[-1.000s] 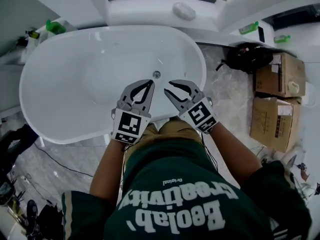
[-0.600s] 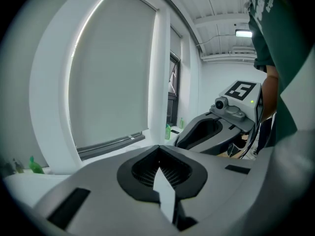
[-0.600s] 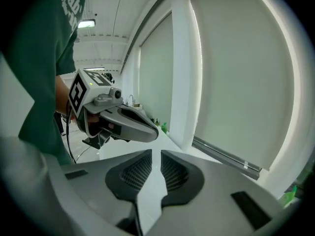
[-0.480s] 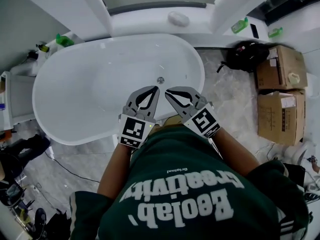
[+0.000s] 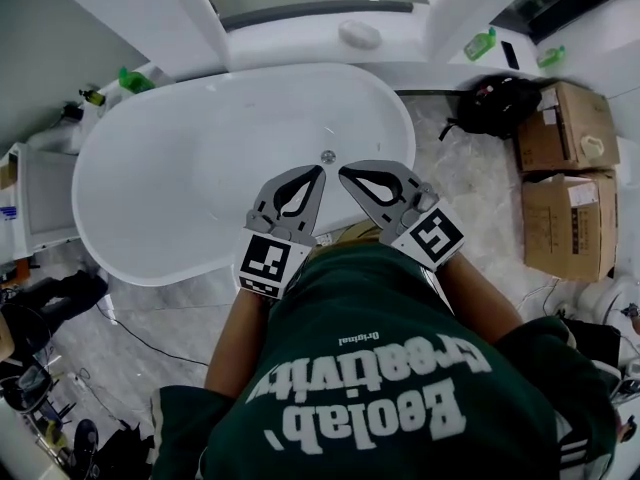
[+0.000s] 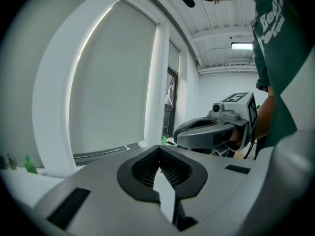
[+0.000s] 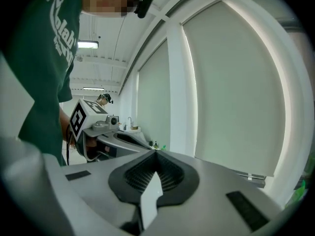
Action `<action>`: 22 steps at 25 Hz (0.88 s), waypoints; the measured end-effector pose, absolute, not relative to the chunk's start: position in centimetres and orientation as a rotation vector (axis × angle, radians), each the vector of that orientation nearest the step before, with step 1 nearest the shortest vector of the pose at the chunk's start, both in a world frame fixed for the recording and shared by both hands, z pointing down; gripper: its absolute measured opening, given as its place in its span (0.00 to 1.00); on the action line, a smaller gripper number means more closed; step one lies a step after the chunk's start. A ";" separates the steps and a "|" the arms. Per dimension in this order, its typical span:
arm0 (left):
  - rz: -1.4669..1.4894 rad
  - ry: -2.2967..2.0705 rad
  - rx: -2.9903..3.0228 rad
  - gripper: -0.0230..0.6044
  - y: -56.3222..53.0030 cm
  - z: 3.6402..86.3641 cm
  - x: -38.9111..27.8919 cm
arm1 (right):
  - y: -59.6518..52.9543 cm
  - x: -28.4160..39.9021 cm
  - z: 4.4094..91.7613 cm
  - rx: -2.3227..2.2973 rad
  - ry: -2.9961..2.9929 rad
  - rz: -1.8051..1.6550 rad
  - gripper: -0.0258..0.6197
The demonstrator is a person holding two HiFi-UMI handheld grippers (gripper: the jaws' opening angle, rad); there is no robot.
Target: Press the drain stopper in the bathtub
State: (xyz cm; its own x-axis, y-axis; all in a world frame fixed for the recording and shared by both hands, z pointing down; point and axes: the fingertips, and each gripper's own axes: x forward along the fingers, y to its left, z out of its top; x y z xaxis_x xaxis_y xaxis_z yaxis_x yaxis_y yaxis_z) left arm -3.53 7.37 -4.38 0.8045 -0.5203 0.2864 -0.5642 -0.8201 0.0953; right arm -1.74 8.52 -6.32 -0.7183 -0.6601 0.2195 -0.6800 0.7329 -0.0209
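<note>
Drain stopper (image 5: 328,156): small round metal disc on the floor of the bathtub (image 5: 180,168), toward 3 o'clock from the tub's centre, uncovered.

Your left gripper (image 5: 318,171) sits just at its 7 o'clock and your right gripper (image 5: 345,175) just at its 5 o'clock. In the head view both sets of tips stop short of it.

Left gripper: jaws closed tip to tip, nothing between them.
Right gripper: jaws likewise pressed together, empty.

Each gripper view looks across at the other gripper and a tall window (image 6: 108,82).

Outward from the stopper:
- 2 cardboard boxes (image 5: 563,138) on the floor at 3 o'clock
- black bag (image 5: 495,103) at 2 o'clock
- green bottle (image 5: 133,79) at 10 o'clock
</note>
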 end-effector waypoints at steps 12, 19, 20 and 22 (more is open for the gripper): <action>0.341 -0.824 2.888 0.05 8.0 -5.7 -5.3 | 9.0 -3.5 -6.2 1.090 -2.673 0.052 0.06; 0.370 -0.779 2.906 0.05 8.2 -5.4 -5.0 | 8.9 -3.7 -6.1 1.094 -2.654 0.020 0.06; 0.368 -0.775 2.906 0.05 8.3 -5.5 -5.0 | 8.9 -3.7 -6.1 1.091 -2.651 0.020 0.06; 0.375 -0.774 2.914 0.05 8.2 -5.4 -5.0 | 8.9 -3.8 -6.0 1.088 -2.648 0.021 0.06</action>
